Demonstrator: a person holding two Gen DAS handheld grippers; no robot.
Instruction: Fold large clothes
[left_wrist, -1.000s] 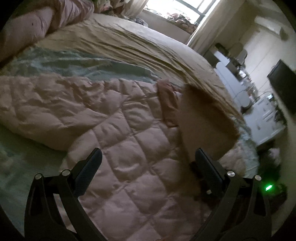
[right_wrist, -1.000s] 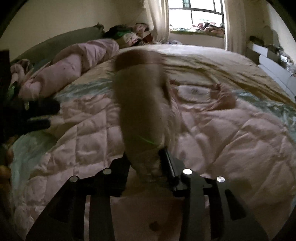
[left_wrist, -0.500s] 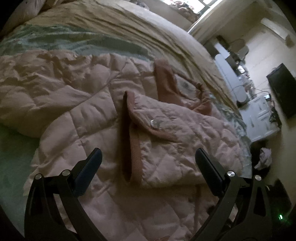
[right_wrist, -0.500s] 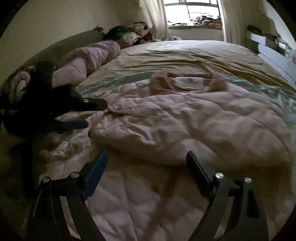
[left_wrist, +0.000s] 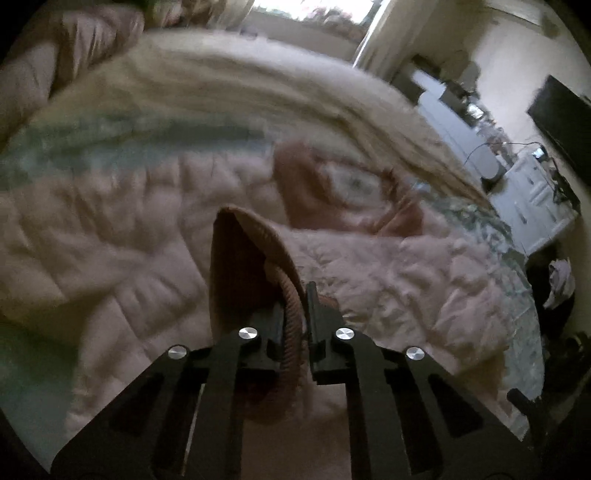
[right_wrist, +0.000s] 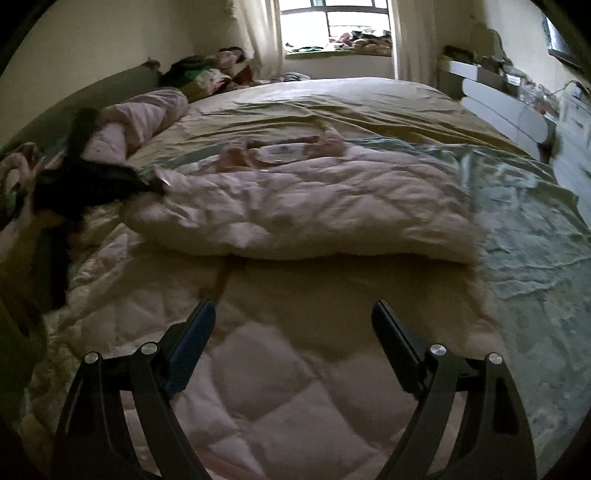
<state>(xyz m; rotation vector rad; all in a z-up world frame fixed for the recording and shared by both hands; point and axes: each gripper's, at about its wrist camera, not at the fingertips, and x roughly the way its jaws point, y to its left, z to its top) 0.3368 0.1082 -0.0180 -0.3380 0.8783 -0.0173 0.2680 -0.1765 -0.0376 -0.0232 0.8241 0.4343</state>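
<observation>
A pink quilted jacket (right_wrist: 295, 206) lies spread on the bed, collar (right_wrist: 280, 151) toward the window, with one sleeve folded across its chest. In the left wrist view the jacket (left_wrist: 406, 273) fills the middle. My left gripper (left_wrist: 294, 299) has its jaws closing, pads pressed on the brown ribbed sleeve cuff (left_wrist: 291, 325), which stands up between them. That gripper shows as a dark blurred shape (right_wrist: 96, 177) at the left end of the folded sleeve. My right gripper (right_wrist: 294, 306) hovers open over the jacket's lower part, nothing between its fingers.
The bed carries a beige sheet (right_wrist: 332, 103) and a teal cover (right_wrist: 535, 229). A rolled pink duvet (right_wrist: 140, 114) lies at the left by the headboard. White cabinets (right_wrist: 502, 103) and a dark screen (left_wrist: 557, 110) stand to the right; a window (right_wrist: 332, 18) is behind.
My left gripper went from wide open to shut on the sleeve cuff. My right gripper let go of the sleeve, opened and drew back toward the jacket's hem.
</observation>
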